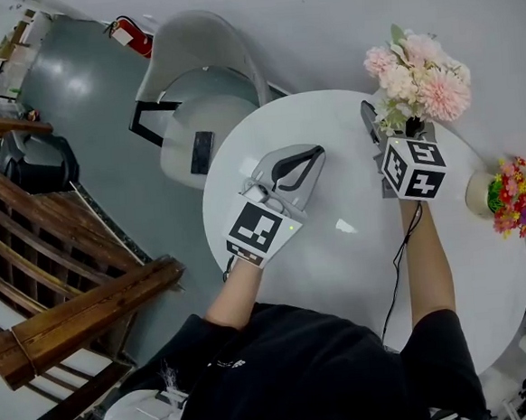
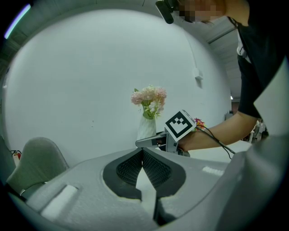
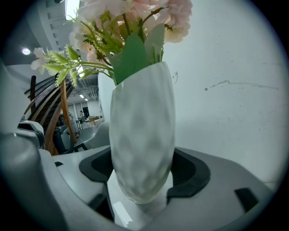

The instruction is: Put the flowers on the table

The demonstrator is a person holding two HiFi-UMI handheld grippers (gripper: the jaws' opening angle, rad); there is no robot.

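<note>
A white dimpled vase (image 3: 142,144) with pink flowers (image 1: 419,79) is at the far edge of the round white table (image 1: 340,271), close to the wall. My right gripper (image 1: 399,123) is shut on the vase's lower body, one black pad against each side. Whether the vase's base touches the tabletop I cannot tell. In the left gripper view the vase (image 2: 146,128) rises behind the right gripper's marker cube. My left gripper (image 1: 317,151) hovers over the table's middle left, shut and empty, its pads meeting at the tip (image 2: 142,150).
A small pot of bright mixed flowers (image 1: 507,196) stands on the table's right side by the wall. A grey chair (image 1: 199,83) sits beyond the table's far left. A wooden railing (image 1: 70,292) runs along the left.
</note>
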